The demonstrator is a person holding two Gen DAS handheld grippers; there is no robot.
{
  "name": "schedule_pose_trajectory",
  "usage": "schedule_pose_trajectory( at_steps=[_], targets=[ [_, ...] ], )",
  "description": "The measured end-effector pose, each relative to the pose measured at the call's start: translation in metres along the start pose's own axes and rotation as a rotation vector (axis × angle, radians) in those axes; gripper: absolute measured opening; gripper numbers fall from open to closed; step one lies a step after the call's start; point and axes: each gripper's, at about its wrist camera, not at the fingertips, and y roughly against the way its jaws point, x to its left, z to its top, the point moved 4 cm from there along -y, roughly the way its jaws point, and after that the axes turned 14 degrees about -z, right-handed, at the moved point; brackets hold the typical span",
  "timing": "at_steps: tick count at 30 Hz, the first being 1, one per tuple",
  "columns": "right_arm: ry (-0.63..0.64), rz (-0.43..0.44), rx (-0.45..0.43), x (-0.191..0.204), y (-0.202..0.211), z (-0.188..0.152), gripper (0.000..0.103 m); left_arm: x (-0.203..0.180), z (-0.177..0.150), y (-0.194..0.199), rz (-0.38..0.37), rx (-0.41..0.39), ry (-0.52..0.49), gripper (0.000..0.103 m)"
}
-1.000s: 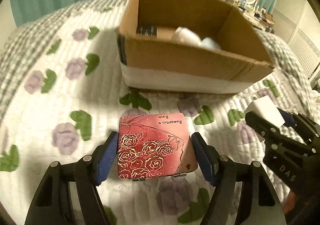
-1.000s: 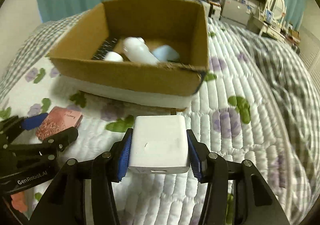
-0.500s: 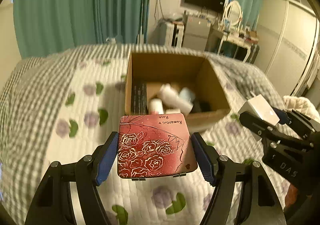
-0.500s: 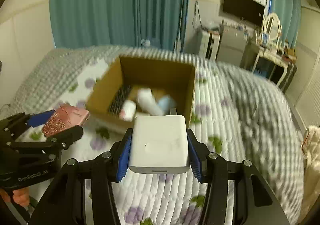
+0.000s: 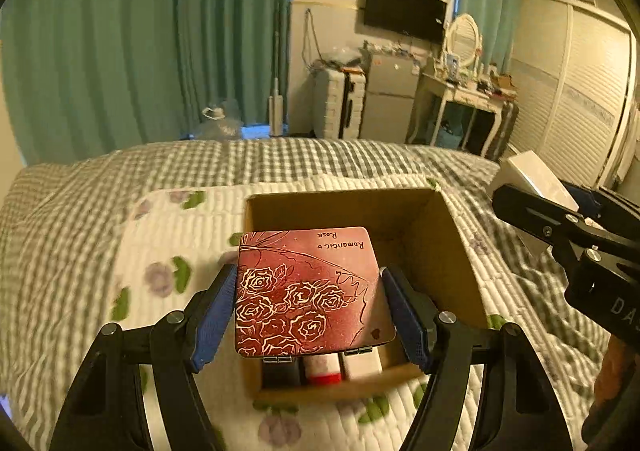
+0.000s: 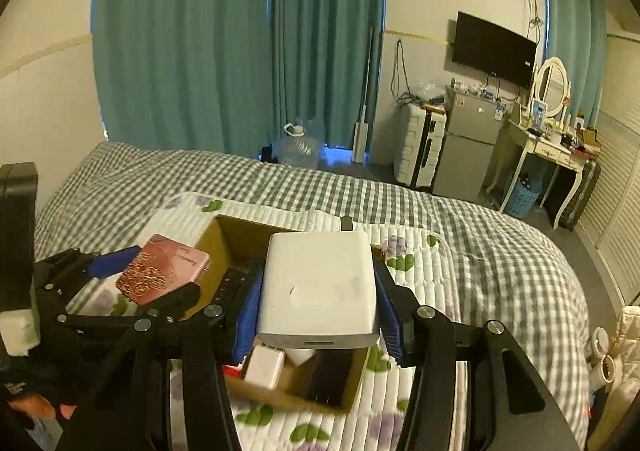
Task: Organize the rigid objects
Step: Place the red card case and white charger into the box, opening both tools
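Your left gripper (image 5: 308, 315) pinching red tin (image 5: 310, 291) by both side edges, rose lid up, level. Your right gripper (image 6: 318, 309) clamped on white box (image 6: 318, 285), pads flat against its sides. Both loads held in air above open carton (image 5: 452, 255) on quilt (image 5: 80, 211). Tin over carton's left part, white box over its middle. Inside carton: small white items, red-capped piece, dark block. Beyond bed: teal curtains (image 6: 240, 43), wall TV (image 6: 494, 49), fridge (image 6: 468, 143).

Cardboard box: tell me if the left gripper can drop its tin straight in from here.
Probably yes. The left gripper holds the tin over the open box, flaps clear; items already inside leave room.
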Motion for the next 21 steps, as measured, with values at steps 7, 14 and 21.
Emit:
schedule_pose_trajectory(
  at_steps=[7, 14, 21],
  targets=[
    [-0.016, 0.028, 0.059, -0.004, -0.065, -0.018, 0.05, 0.014, -0.001, -0.063, 0.016, 0.057, -0.02, 0.074],
    [-0.021, 0.066, 0.051, -0.006, -0.079, -0.027, 0.05, 0.019, -0.004, -0.08, 0.034, 0.072, 0.004, 0.076],
    [-0.014, 0.059, 0.069, -0.001, -0.083, -0.028, 0.05, 0.018, 0.005, -0.053, 0.049, 0.039, 0.001, 0.076]
  ],
)
